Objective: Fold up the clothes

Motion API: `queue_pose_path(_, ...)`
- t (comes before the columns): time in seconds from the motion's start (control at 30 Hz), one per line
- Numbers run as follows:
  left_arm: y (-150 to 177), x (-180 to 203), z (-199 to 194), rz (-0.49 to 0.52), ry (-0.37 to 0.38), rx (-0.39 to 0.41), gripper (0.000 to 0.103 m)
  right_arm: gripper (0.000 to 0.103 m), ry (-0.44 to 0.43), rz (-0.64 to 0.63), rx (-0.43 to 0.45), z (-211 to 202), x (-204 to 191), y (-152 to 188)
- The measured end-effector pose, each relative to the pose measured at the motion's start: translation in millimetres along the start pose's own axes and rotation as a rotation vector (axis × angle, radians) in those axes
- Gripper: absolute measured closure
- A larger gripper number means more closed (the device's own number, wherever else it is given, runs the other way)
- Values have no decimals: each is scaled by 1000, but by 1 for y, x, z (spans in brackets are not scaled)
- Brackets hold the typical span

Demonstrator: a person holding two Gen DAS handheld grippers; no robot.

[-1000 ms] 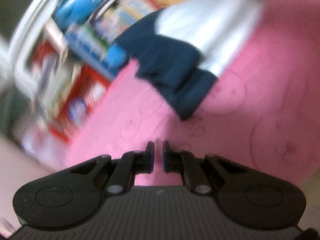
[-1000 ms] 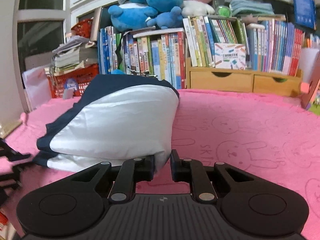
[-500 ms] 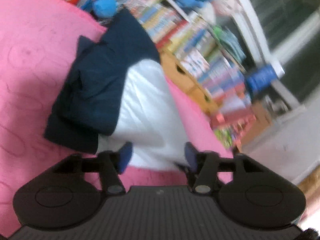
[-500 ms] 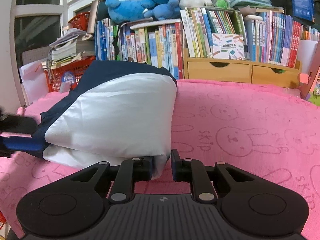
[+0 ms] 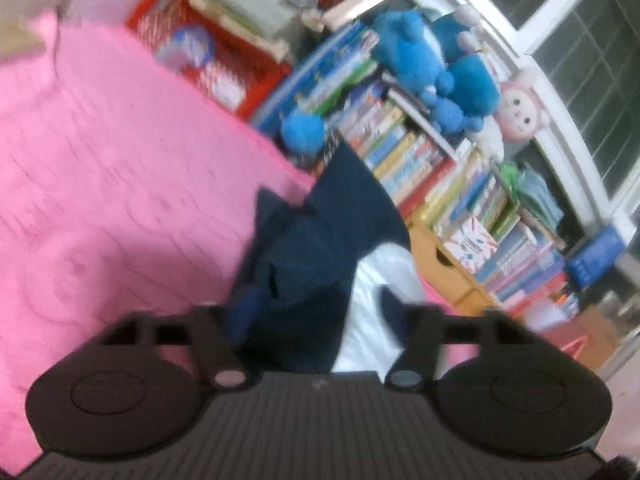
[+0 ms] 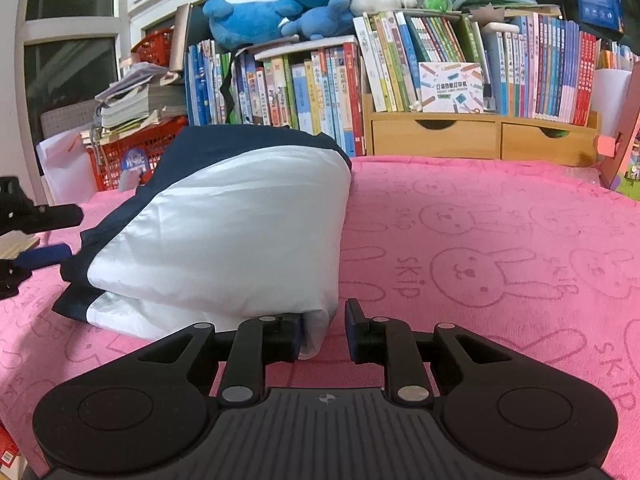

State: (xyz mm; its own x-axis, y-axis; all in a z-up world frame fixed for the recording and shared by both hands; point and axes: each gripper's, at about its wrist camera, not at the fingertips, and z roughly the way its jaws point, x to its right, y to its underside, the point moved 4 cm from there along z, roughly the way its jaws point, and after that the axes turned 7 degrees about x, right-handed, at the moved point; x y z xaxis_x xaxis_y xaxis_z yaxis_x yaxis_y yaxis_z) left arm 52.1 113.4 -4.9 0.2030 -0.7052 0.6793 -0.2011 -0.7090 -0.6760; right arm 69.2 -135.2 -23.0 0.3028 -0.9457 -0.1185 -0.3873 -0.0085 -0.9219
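Note:
A folded navy and white garment (image 6: 224,240) lies on the pink rabbit-print towel (image 6: 480,280). My right gripper (image 6: 322,328) sits at its near white corner. Its jaws are opening: the cloth rests against the left pad, and a gap shows before the right pad. In the left wrist view, which is blurred and tilted, my left gripper (image 5: 318,312) straddles the garment (image 5: 320,248) at its navy end. Its jaws are opening wide, with navy cloth by one finger and white cloth by the other, and no pad presses. The left gripper's fingers (image 6: 52,254) also show at the left edge of the right wrist view.
Behind the towel stands a row of books (image 6: 400,68) over wooden drawers (image 6: 480,136), with blue and pink plush toys (image 6: 280,12) on top. A red basket (image 6: 132,152) with stacked papers stands at the back left. The towel's right half (image 6: 520,220) lies bare.
The left gripper rolled from a steep tilt and its jaws went from shut to wide apart around the garment's navy end. The right jaws parted a little at the white corner.

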Motion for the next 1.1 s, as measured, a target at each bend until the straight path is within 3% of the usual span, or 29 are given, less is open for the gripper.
queue_pose_path(0.03, 0, -2, 6, -37, 6, -14, 11, 81, 2, -2, 1, 0, 0, 0)
queue_pose_path(0.1, 0, -3, 17, -69, -2, -36, 12, 81, 7, -10, 3, -1, -2, 0)
queue_pose_path(0.17, -1, -1, 24, -49, -33, -49, 40, 81, 13, -18, 2, -1, -3, 0)
queue_pose_path(0.2, -2, 0, 28, -39, -49, -56, 68, 81, 15, -22, 1, 0, -4, 0)
queue_pose_path(0.23, -4, 0, 23, -25, -43, -45, 83, 81, 19, -24, 1, 0, -4, 0)
queue_pose_path(0.3, -7, 1, 12, 3, -25, -18, 93, 81, 24, -28, 0, 0, -5, 0)
queue_pose_path(0.43, -14, 2, -8, 64, 8, 23, 95, 81, 29, -51, -6, 0, -8, 1)
queue_pose_path(0.5, -14, 0, -3, 55, 28, -16, 90, 80, 33, -72, -10, 1, -11, 1)
queue_pose_path(0.6, -9, -4, 19, -1, 50, -122, 37, 79, 40, -95, -10, 0, -15, 2)
queue_pose_path(0.67, -4, -6, 33, -36, 44, -165, 47, 78, 44, -105, -10, 0, -16, 2)
queue_pose_path(0.7, -4, -4, 34, -19, 20, -162, 81, 78, 46, -105, -9, 0, -16, 2)
queue_pose_path(0.73, -4, -2, 33, 1, -6, -157, 96, 78, 49, -104, -8, 0, -16, 2)
queue_pose_path(0.8, -11, 4, 17, 13, 27, -101, 98, 78, 57, -100, -3, -1, -16, 2)
queue_pose_path(0.9, -15, 14, -16, 116, 61, -26, 98, 78, 63, -98, -1, -1, -17, 2)
queue_pose_path(1.0, -3, 4, -18, 204, 2, -38, 97, 76, 65, -121, -1, 0, -20, 3)
queue_pose_path(1.1, 7, -10, -9, 200, -57, -77, 95, 74, 72, -148, 2, -1, -24, 3)
